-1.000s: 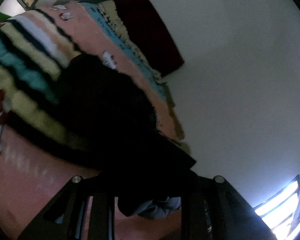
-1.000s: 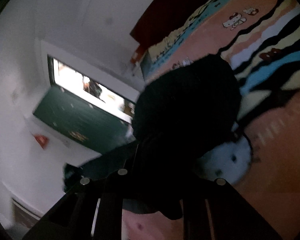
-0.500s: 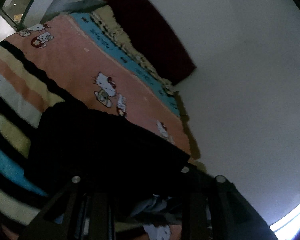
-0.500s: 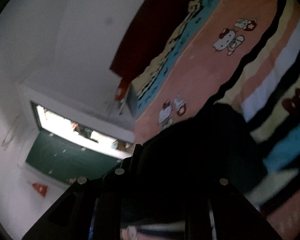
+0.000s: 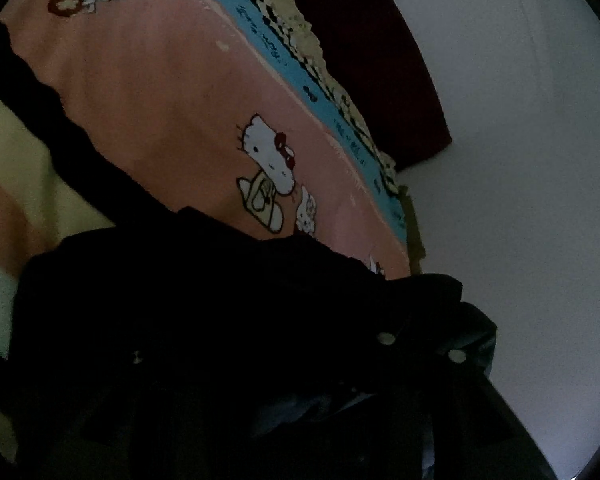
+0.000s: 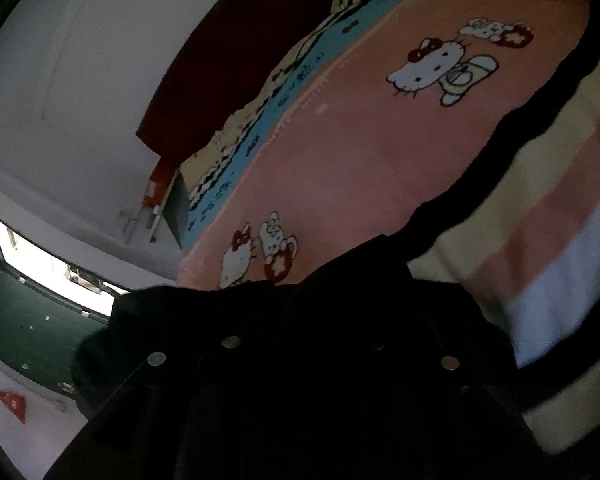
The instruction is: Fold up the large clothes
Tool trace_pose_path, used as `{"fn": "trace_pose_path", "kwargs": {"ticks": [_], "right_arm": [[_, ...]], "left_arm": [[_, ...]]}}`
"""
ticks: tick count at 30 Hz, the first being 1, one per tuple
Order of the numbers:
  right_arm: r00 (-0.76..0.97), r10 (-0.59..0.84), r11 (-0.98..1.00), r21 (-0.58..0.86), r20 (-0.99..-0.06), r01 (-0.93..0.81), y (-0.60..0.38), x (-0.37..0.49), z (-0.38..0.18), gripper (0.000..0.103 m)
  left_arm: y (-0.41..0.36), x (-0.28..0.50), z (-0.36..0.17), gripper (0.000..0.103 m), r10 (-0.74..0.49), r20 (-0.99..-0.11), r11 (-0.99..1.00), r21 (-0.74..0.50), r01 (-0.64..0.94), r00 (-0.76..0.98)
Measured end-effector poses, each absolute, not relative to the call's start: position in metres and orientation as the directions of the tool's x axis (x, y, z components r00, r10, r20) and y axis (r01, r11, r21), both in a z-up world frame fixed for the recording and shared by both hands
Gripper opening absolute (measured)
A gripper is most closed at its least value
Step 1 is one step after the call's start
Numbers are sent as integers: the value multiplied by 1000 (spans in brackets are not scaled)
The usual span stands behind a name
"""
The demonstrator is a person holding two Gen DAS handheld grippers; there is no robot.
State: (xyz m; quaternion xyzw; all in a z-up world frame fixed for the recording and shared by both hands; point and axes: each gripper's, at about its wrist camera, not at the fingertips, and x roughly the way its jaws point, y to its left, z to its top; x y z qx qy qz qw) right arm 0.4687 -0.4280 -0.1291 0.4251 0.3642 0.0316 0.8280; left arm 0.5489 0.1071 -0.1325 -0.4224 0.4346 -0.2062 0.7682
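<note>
A large black garment (image 5: 204, 320) lies bunched on a pink cartoon-cat blanket (image 5: 172, 112) on a bed. It fills the lower half of the left wrist view and of the right wrist view (image 6: 340, 360). My left gripper (image 5: 284, 412) is shut on the black garment; a pale blue lining shows between its fingers. My right gripper (image 6: 300, 420) is shut on the garment too. Its dark fingers are mostly buried in black cloth. Both grippers sit low over the bed.
The blanket (image 6: 380, 140) has striped yellow, pink and white bands at one side. A dark red headboard (image 5: 372, 64) stands against the white wall. A bright window (image 6: 48, 268) above a green panel shows in the right wrist view.
Both grippers have carried the black garment forward toward the headboard end and lowered it. The garment now lies further up the pink part of the blanket.
</note>
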Motion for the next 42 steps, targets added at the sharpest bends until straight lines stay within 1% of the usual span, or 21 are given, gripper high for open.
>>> {"fn": "trace_pose_path", "kwargs": {"ticks": [2, 4, 5, 6, 7, 8, 9, 10, 12, 14, 16, 18, 20, 23, 25, 26, 28, 31, 34, 38, 42], "right_arm": [[736, 354, 645, 720, -577, 255, -426, 472, -133, 27], [737, 354, 648, 719, -576, 251, -426, 470, -132, 28], [738, 361, 638, 728, -570, 249, -427, 467, -132, 30], [740, 373, 620, 744, -560, 250, -430, 463, -131, 36], [745, 382, 600, 760, -547, 251, -434, 459, -129, 48], [751, 384, 589, 769, -537, 248, -436, 454, -126, 59], [758, 378, 589, 770, -531, 245, -438, 451, -120, 79], [768, 375, 592, 772, -519, 233, -441, 446, -112, 86], [783, 365, 620, 759, -503, 199, -444, 437, -91, 86], [798, 337, 684, 712, -500, 158, -443, 425, -65, 86], [807, 319, 739, 664, -497, 117, -435, 415, -44, 86], [806, 311, 796, 602, -503, 68, -417, 406, -28, 86], [786, 314, 849, 529, -533, 20, -392, 405, -21, 86], [741, 294, 928, 367, -604, -69, -340, 412, -20, 84], [719, 295, 947, 292, -630, -133, -310, 420, -23, 83], [702, 294, 953, 259, -648, -161, -294, 428, -28, 83], [673, 273, 962, 205, -688, -180, -276, 448, -39, 82], [644, 221, 975, 166, -732, -146, -274, 484, -53, 82], [621, 191, 981, 158, -760, -109, -286, 519, -62, 82], [582, 175, 984, 162, -794, -74, -299, 557, -81, 83], [541, 197, 977, 211, -817, -37, -310, 583, -110, 84]], "left_arm": [[105, 550, -135, 36, -685, -493, 558, -828, -48, 537], [109, 544, -130, 40, -688, -489, 552, -833, -51, 536], [112, 539, -126, 45, -696, -469, 529, -847, -53, 544], [117, 533, -121, 50, -703, -450, 507, -860, -55, 550], [122, 530, -118, 52, -716, -417, 468, -882, -59, 560], [129, 526, -113, 57, -726, -381, 423, -904, -64, 572], [136, 522, -106, 59, -732, -345, 382, -922, -66, 588], [144, 517, -97, 59, -728, -320, 358, -932, -63, 607], [157, 505, -74, 61, -700, -295, 361, -932, -34, 650], [163, 493, -49, 61, -666, -305, 416, -909, 0, 681], [156, 482, -26, 61, -635, -361, 520, -853, 32, 683], [132, 478, -14, 61, -616, -449, 632, -772, 66, 647], [102, 478, -11, 61, -591, -526, 718, -689, 102, 611], [41, 496, -22, 61, -530, -655, 829, -535, 165, 539], [8, 506, -32, 61, -488, -717, 869, -451, 202, 498], [-13, 520, -41, 61, -442, -762, 897, -387, 215, 474], [-37, 544, -53, 62, -372, -806, 928, -306, 215, 461], [-55, 583, -64, 63, -249, -841, 966, -179, 187, 481], [-59, 615, -78, 63, -216, -867, 975, -167, 146, 450], [-62, 646, -103, 71, -174, -895, 984, -139, 112, 411], [-67, 668, -122, 74, -142, -910, 989, -111, 100, 390]]}}
